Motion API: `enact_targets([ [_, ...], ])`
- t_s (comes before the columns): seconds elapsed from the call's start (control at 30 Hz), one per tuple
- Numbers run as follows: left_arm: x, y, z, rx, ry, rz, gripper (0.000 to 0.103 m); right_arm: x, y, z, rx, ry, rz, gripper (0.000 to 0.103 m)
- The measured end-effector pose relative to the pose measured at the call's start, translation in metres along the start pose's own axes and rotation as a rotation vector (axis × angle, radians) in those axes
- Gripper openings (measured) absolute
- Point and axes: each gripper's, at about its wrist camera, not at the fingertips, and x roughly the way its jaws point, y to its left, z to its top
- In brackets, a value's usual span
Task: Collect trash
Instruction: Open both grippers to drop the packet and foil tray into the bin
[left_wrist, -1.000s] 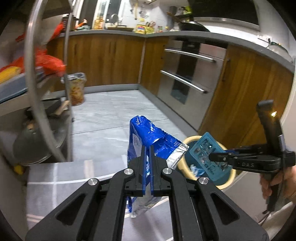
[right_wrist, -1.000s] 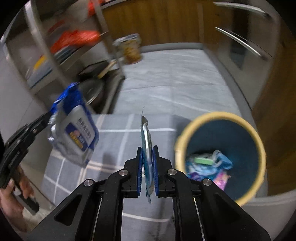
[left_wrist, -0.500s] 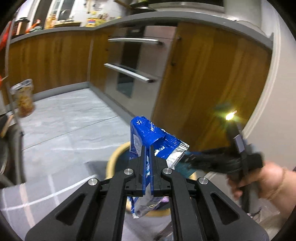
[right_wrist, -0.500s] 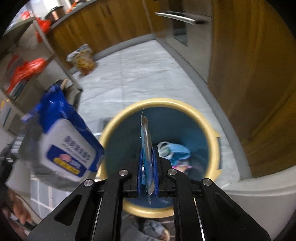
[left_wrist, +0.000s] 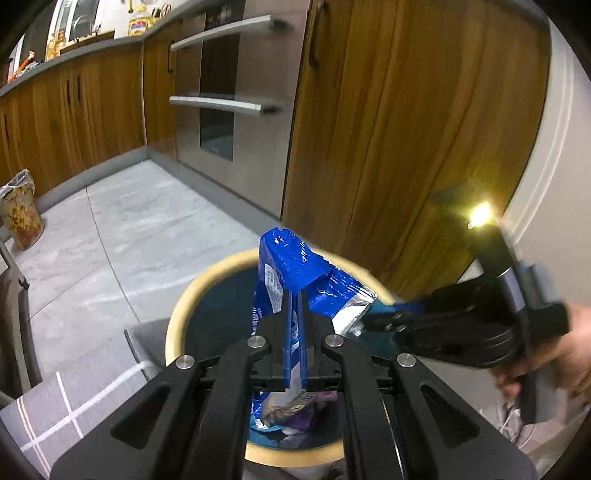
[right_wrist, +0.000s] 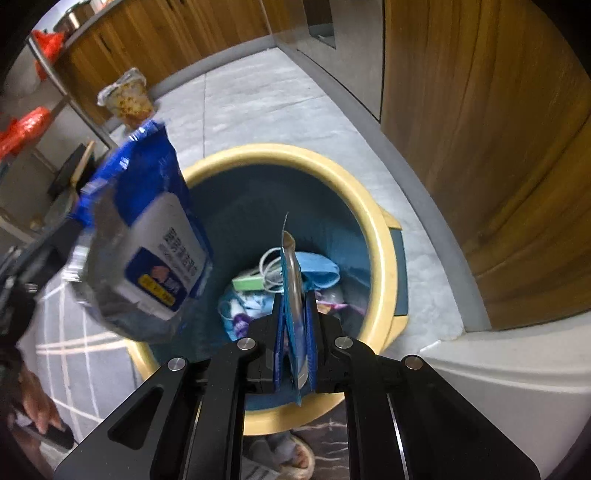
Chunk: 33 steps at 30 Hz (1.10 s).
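- Both pairs of jaws are clamped on trash: the left gripper (left_wrist: 294, 325) pinches a crumpled blue snack bag (left_wrist: 295, 273), the right gripper (right_wrist: 294, 325) pinches a thin, flat blue wrapper (right_wrist: 291, 280) edge-on; neither has let go.
- Bin (right_wrist: 373, 221), the largest thing concerned: a round, yellow-rimmed pail with a dark blue inside, standing on the grey floor (left_wrist: 147, 221) just beside the wooden cabinet (left_wrist: 406, 129); it already holds a heap of wrappers, a cord and a green scrap.
- What has changed: a second ago the bin lay off to one side of each gripper, over the checked rug (left_wrist: 66, 413); now both have swung across and dipped, so that the bin's mouth fills the middle of both views; I judge the carry done and the drop the step in hand.
- Snack bag: it hangs over the near-left part of the rim in the right wrist view, its lower end perhaps not quite inside; opening now might catch the rim.
- Wrapper: it stands above the middle of the opening, well clear of the rim all round; it should fall straight in.
- Room: the two grippers are close together over one mouth, the right one's tip just beside the bag; the cabinet hems in the far side, the floor and rug are open; a slippered foot (right_wrist: 291, 454) sits at the bin's near edge.
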Motion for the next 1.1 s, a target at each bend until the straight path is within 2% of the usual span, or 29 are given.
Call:
enact_targets([
  [0.13,0.016,0.009,-0.009,-0.025,0.056,0.018,0.003,0.001,0.002,0.001,-0.014,-0.001,0.007,0.012],
  [0.27,0.018,0.014,-0.01,-0.047,0.052,0.031,0.005,0.005,0.01,0.001,-0.046,0.004,0.005,0.012],
  [0.4,0.01,0.014,-0.012,-0.027,0.048,0.05,0.005,0.002,0.013,0.001,-0.07,-0.003,-0.011,0.019],
  [0.5,-0.006,0.01,-0.019,0.003,0.042,0.066,0.005,-0.005,0.016,0.0,-0.09,-0.026,-0.016,0.021],
  [0.77,-0.058,0.006,-0.031,-0.018,0.023,0.088,0.005,-0.048,0.031,-0.023,-0.128,-0.091,0.02,0.021],
  [0.9,-0.091,0.008,-0.037,-0.057,0.008,0.103,0.005,-0.084,0.043,-0.037,-0.079,-0.16,0.064,0.021],
  [1.0,-0.119,0.008,-0.045,-0.08,-0.001,0.122,0.005,-0.11,0.057,-0.054,-0.073,-0.216,0.049,0.021],
  [1.1,-0.145,0.008,-0.056,-0.108,-0.017,0.138,0.011,-0.124,0.066,-0.069,-0.05,-0.231,0.03,0.021],
])
